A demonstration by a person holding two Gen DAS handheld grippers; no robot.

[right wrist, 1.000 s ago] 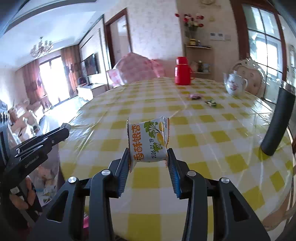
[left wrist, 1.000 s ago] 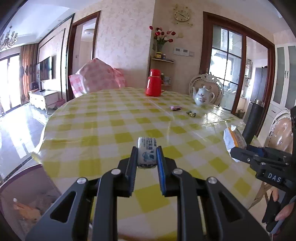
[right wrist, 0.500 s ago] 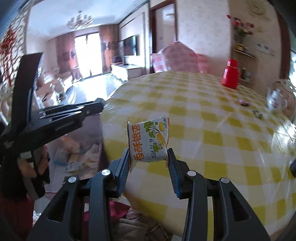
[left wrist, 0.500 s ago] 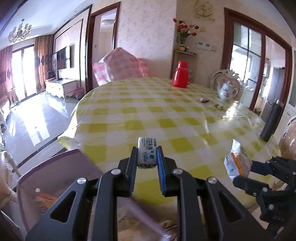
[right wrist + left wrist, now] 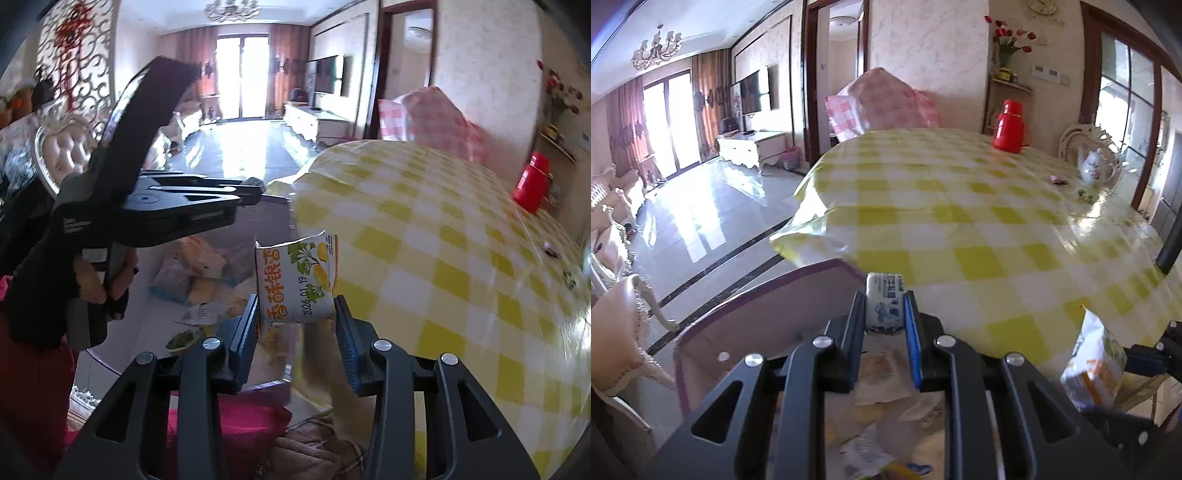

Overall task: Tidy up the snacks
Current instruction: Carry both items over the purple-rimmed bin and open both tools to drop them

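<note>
In your left wrist view, your left gripper (image 5: 885, 310) pinches a small white-and-blue snack pack (image 5: 884, 308) over a purple-rimmed bin (image 5: 713, 325) beside the counter (image 5: 979, 221). In your right wrist view, your right gripper (image 5: 297, 321) clamps a white, orange-lettered snack packet (image 5: 295, 282) above the bin.

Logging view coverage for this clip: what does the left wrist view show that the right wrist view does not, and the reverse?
Left wrist only: the white-and-blue snack pack clamped in the left gripper, and a teapot. Right wrist only: the printed front of the ginkgo snack packet in the right gripper, and the hand holding the left gripper. Both: the checked table, the red thermos and the bin with snacks inside.
</note>
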